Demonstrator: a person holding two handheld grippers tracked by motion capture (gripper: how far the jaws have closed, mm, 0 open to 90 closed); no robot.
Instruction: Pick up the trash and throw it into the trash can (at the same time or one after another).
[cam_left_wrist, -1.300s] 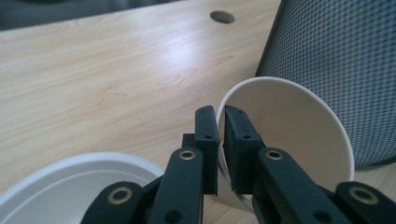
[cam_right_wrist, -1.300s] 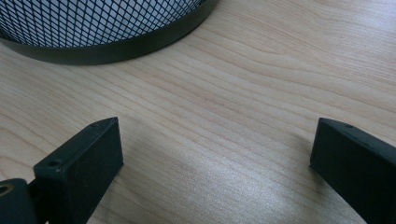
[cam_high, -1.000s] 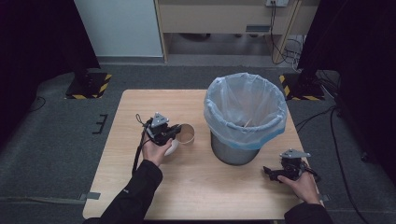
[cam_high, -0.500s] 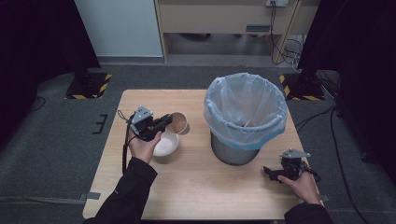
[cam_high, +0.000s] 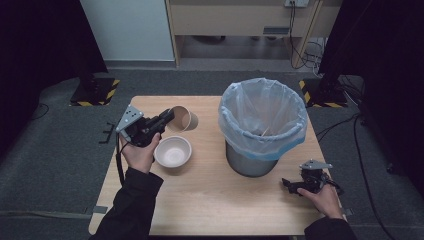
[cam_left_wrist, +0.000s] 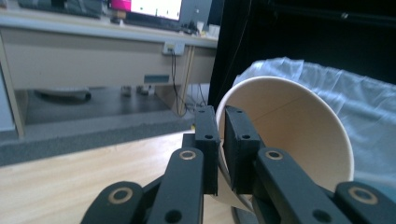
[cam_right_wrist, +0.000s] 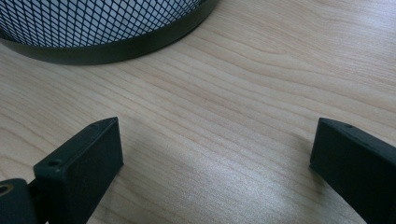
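Paper cup (cam_high: 181, 119) tipped sideways above the table (cam_high: 210, 200), pinched at its rim by your left gripper (cam_high: 165, 119), just behind the white bowl (cam_high: 172, 151) and left of the lined bin (cam_high: 262, 125). Left gripper view: jaws clamp the cup wall. Right gripper view: your right gripper (cam_right_wrist: 215, 154) gapes wide, holding nothing, near the mesh bin base

A tan paper cup (cam_high: 181, 119), tipped sideways, is pinched at its rim above the table.

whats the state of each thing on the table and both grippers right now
paper cup: tipped on its side, rim pinched by the left gripper
left gripper: shut on the cup's rim
white bowl: upright on the table, empty
bin: upright, lined with a bag
right gripper: open, low over the table
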